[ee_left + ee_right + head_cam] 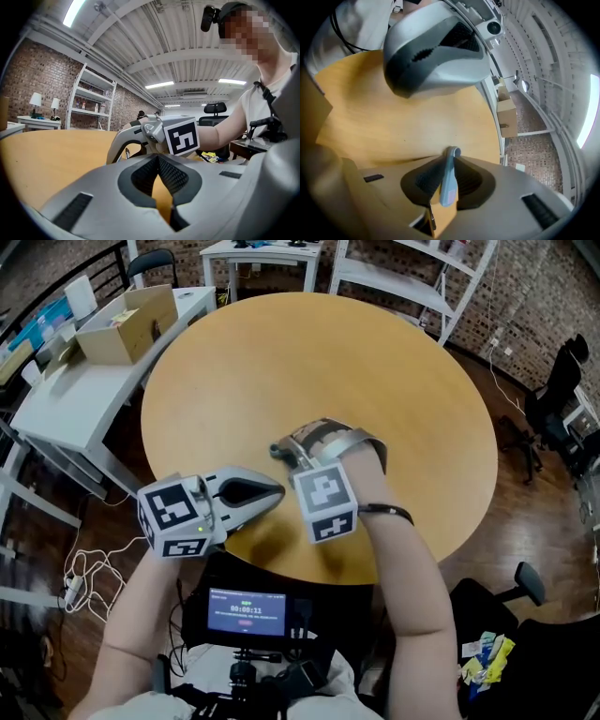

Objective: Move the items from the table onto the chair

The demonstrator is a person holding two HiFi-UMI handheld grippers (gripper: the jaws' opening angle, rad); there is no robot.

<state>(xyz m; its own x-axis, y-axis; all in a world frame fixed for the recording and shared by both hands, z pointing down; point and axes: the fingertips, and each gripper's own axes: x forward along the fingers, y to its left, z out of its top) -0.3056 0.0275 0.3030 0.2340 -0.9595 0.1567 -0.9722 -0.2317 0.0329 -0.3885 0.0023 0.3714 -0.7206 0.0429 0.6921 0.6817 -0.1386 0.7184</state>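
- Right gripper (pixel 451 158): jaws clamped on 1 blue tool (pixel 449 183), above round table (pixel 309 362), 6 o'clock sector.
- Left gripper (pixel 158 158): jaws closed, empty.
- Cardboard box (pixel 127 329), 10 o'clock: open, contents unclear.

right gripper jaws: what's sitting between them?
The right gripper is shut on a slim blue-grey handle with a looped tip poking past the jaws. Nothing else lies between them. That gripper's own view shows it.

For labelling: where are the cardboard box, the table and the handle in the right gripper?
cardboard box (pixel 108 348), head view, side wall
round table (pixel 309 362), head view, bare top
blue-grey handle (pixel 449 180), right gripper view, shaft
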